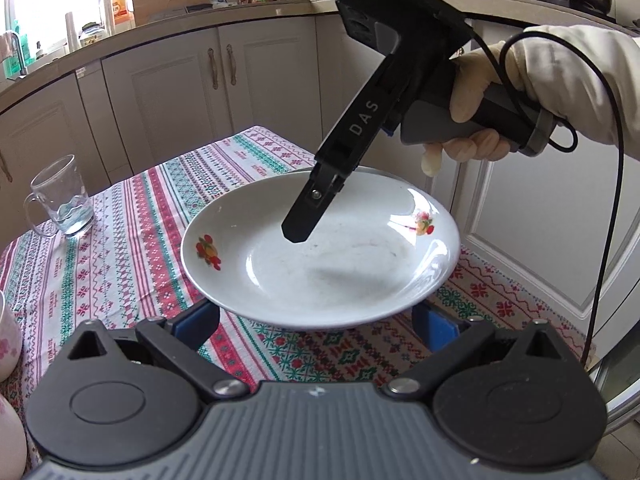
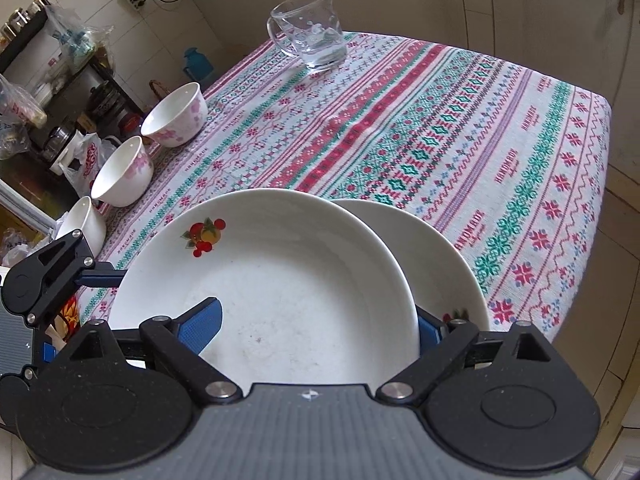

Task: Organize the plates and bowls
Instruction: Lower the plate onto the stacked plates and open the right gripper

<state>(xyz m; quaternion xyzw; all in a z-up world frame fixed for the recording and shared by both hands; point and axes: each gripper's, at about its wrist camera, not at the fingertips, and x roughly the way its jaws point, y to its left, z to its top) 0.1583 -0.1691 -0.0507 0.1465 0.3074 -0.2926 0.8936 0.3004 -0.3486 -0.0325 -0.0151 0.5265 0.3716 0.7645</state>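
Note:
A white plate with fruit decals (image 1: pixel 320 256) fills the middle of the left wrist view. In the right wrist view this top plate (image 2: pixel 272 272) overlaps a second white plate (image 2: pixel 440 264) on the patterned tablecloth. My right gripper (image 2: pixel 316 324) is open and straddles the top plate's near rim, one blue pad (image 2: pixel 204 320) over its inside and the other outside, between the two plates. My left gripper (image 1: pixel 316 320) stands open and wide, its tips hidden under that plate's rim. Three white bowls with pink flowers (image 2: pixel 176 116) line the table's left edge.
A clear glass mug (image 2: pixel 312 36) stands at the far end of the table (image 2: pixel 520 160). A gloved hand (image 1: pixel 480 100) holds the right gripper, with a black cable looping behind it. Cream cabinets (image 1: pixel 224 80) and a crowded worktop lie beyond.

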